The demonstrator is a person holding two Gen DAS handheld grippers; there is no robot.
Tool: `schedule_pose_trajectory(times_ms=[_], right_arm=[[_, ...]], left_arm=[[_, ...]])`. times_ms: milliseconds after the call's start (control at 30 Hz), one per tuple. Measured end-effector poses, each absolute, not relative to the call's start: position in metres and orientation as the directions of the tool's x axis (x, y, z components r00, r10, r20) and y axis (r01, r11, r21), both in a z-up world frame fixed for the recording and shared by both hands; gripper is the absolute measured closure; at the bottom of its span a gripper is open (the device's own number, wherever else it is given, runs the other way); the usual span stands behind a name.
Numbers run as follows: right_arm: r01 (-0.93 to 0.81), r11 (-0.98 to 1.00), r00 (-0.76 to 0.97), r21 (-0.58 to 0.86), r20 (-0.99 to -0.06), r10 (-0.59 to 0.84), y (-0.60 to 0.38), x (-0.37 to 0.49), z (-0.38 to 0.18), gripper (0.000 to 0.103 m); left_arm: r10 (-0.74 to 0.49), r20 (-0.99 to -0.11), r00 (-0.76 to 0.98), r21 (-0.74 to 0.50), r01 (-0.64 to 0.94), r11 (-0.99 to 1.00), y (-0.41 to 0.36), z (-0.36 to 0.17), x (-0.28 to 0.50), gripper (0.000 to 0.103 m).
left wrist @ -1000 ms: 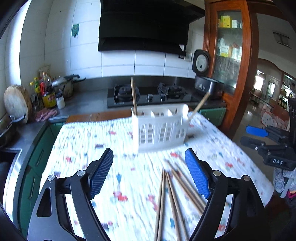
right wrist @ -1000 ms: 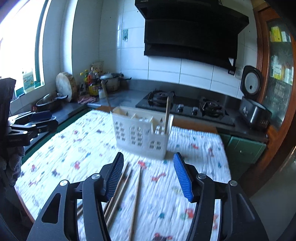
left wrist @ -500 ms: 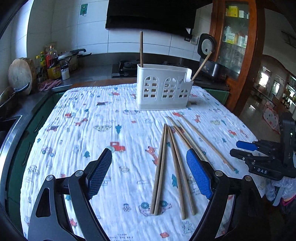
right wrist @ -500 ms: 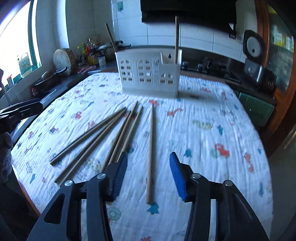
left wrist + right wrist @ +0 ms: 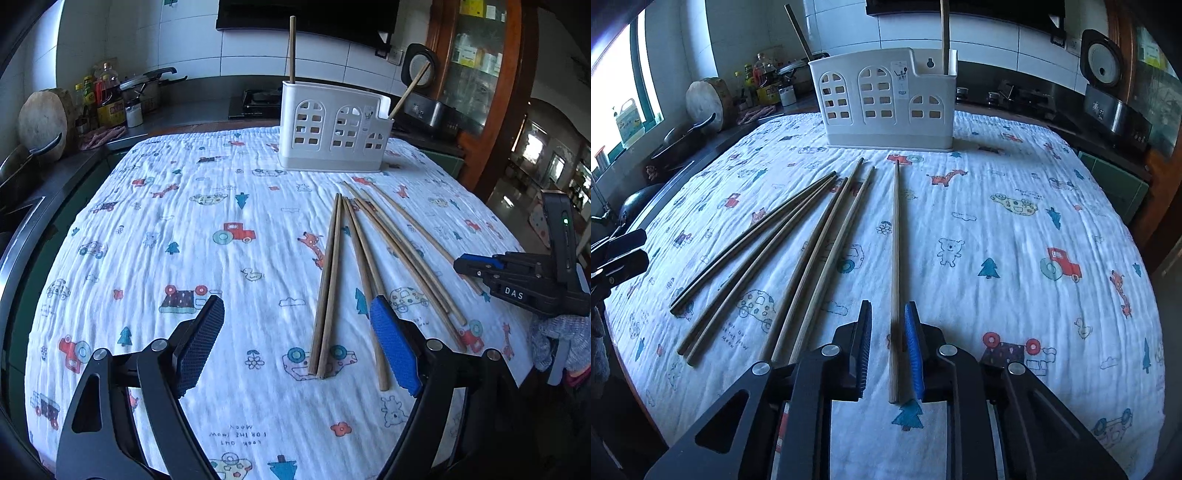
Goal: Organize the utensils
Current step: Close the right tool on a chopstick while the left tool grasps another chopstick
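Several wooden chopsticks [image 5: 328,280] lie on the printed cloth in front of a white utensil holder [image 5: 332,129] that has two chopsticks standing in it. My left gripper [image 5: 295,347] is open low over the cloth, with the near ends of two paired chopsticks between its fingers. In the right wrist view the holder [image 5: 882,99] stands at the back. My right gripper [image 5: 888,343] is nearly closed around the near end of a single chopstick [image 5: 895,258] that lies apart from the others [image 5: 798,258]; a small gap shows on the left side.
The table is covered by a white cloth [image 5: 166,221] with cartoon prints. A counter with bottles, a pot and a round wooden board [image 5: 44,122] is at the left. A stove and rice cooker [image 5: 1108,85] stand behind. The right gripper shows in the left wrist view [image 5: 524,284].
Both grippers have dropped from a raised view down to the cloth. The right gripper's fingers have narrowed around the single chopstick. The left gripper stayed open.
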State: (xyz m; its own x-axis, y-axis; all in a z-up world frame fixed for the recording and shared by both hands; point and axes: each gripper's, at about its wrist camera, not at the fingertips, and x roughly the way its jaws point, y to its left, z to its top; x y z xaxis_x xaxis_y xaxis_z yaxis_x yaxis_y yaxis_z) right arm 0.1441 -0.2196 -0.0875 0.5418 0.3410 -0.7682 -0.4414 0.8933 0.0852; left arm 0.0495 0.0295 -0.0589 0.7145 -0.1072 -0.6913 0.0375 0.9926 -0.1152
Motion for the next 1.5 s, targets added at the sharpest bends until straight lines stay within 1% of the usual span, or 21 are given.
schedule_pose_trajectory(times_ms=[133, 200, 267, 300, 367, 500, 567, 733, 833, 1100, 1167, 1267, 1400, 1500], right_arm=[[-0.437, 0.897, 0.541, 0.058, -0.780, 0.314, -0.217, 0.145, -0.092, 0.090], [-0.435, 0.899, 0.548, 0.042, -0.781, 0.301, -0.216, 0.145, -0.093, 0.094], [-0.432, 0.901, 0.552, 0.034, -0.781, 0.294, -0.216, 0.144, -0.094, 0.096], [-0.430, 0.902, 0.552, 0.035, -0.781, 0.293, -0.216, 0.145, -0.094, 0.096], [-0.430, 0.902, 0.551, 0.036, -0.781, 0.294, -0.216, 0.145, -0.094, 0.096], [-0.427, 0.904, 0.554, 0.033, -0.780, 0.291, -0.217, 0.145, -0.094, 0.096], [-0.427, 0.904, 0.555, 0.033, -0.780, 0.291, -0.218, 0.144, -0.094, 0.096], [-0.428, 0.903, 0.553, 0.039, -0.779, 0.296, -0.219, 0.144, -0.094, 0.096], [-0.429, 0.902, 0.552, 0.042, -0.778, 0.299, -0.219, 0.144, -0.094, 0.096], [-0.432, 0.901, 0.552, 0.046, -0.776, 0.304, -0.219, 0.143, -0.095, 0.096], [-0.432, 0.901, 0.553, 0.046, -0.776, 0.305, -0.219, 0.143, -0.095, 0.096], [-0.431, 0.901, 0.554, 0.046, -0.775, 0.305, -0.219, 0.143, -0.095, 0.096], [-0.428, 0.902, 0.554, 0.049, -0.774, 0.305, -0.219, 0.143, -0.095, 0.096], [-0.425, 0.904, 0.556, 0.054, -0.772, 0.308, -0.219, 0.143, -0.095, 0.096]], left_arm=[[-0.119, -0.713, 0.691, -0.106, 0.061, 0.992, 0.022, -0.069, 0.051, 0.033], [-0.120, -0.720, 0.683, -0.099, 0.069, 0.993, 0.019, -0.072, 0.053, 0.037], [-0.126, -0.728, 0.674, -0.101, 0.076, 0.992, 0.018, -0.075, 0.055, 0.045], [-0.131, -0.730, 0.670, -0.104, 0.080, 0.991, 0.017, -0.076, 0.057, 0.048], [-0.134, -0.736, 0.664, -0.107, 0.082, 0.991, 0.016, -0.078, 0.060, 0.060], [-0.134, -0.756, 0.641, -0.110, 0.077, 0.991, 0.018, -0.083, 0.071, 0.074], [-0.136, -0.764, 0.631, -0.105, 0.087, 0.991, 0.017, -0.086, 0.076, 0.079], [-0.140, -0.784, 0.604, -0.083, 0.122, 0.989, 0.011, -0.092, 0.088, 0.086], [-0.131, -0.791, 0.598, -0.065, 0.131, 0.989, 0.009, -0.093, 0.094, 0.088], [-0.121, -0.810, 0.574, -0.045, 0.145, 0.988, 0.002, -0.099, 0.101, 0.088], [-0.111, -0.808, 0.579, -0.031, 0.146, 0.989, -0.001, -0.099, 0.100, 0.090], [-0.128, -0.806, 0.578, -0.068, 0.124, 0.990, 0.003, -0.100, 0.101, 0.090], [-0.119, -0.813, 0.570, -0.055, 0.127, 0.990, 0.000, -0.100, 0.102, 0.090], [-0.132, -0.828, 0.544, -0.071, 0.132, 0.989, 0.002, -0.098, 0.106, 0.090]])
